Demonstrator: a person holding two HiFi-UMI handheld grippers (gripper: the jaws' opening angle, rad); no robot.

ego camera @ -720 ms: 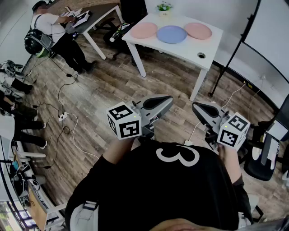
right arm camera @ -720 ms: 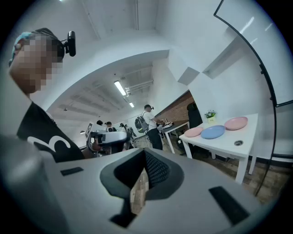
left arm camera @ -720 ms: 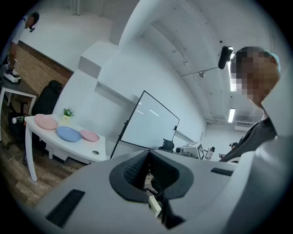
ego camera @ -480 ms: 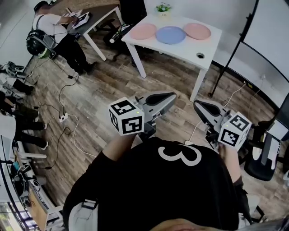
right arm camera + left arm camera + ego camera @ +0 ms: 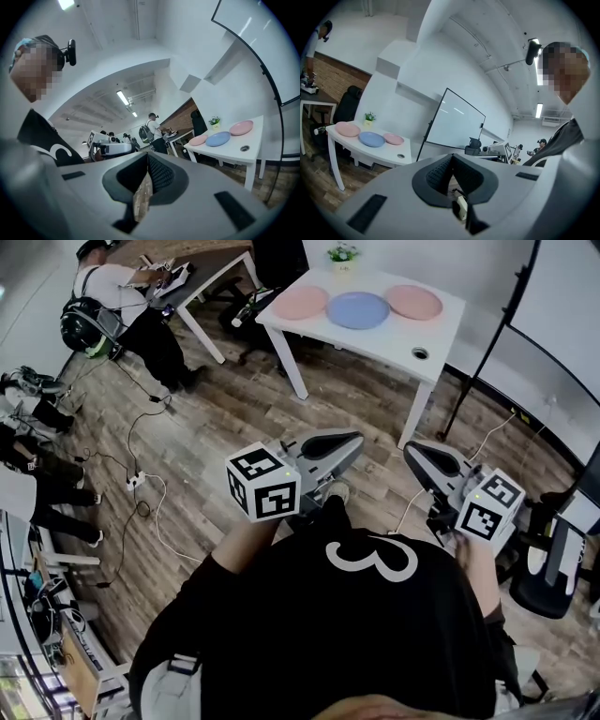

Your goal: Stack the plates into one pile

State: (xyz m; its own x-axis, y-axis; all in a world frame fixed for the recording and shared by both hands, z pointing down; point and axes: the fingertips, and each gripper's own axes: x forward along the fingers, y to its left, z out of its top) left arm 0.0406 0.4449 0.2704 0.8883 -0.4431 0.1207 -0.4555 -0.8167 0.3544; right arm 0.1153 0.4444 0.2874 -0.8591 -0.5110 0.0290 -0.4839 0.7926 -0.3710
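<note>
The left gripper (image 5: pixel 349 442) and right gripper (image 5: pixel 414 454) are both hanging closed and empty, probably because the plates (image 5: pixel 358 310) are lying side by side on the white table (image 5: pixel 398 336), well out of reach, nothing stacked yet.

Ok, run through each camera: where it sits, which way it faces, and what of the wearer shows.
Head view: on the person's head, looking steeply down; black shirt, left claw and right claw show.
Left gripper view: on the left claw, along its shut jaws toward the table and whiteboard; shirt at right.
Right gripper view: on the right claw, along its shut jaws toward the table; shirt at left.
Shared: all three see the plates.
</note>
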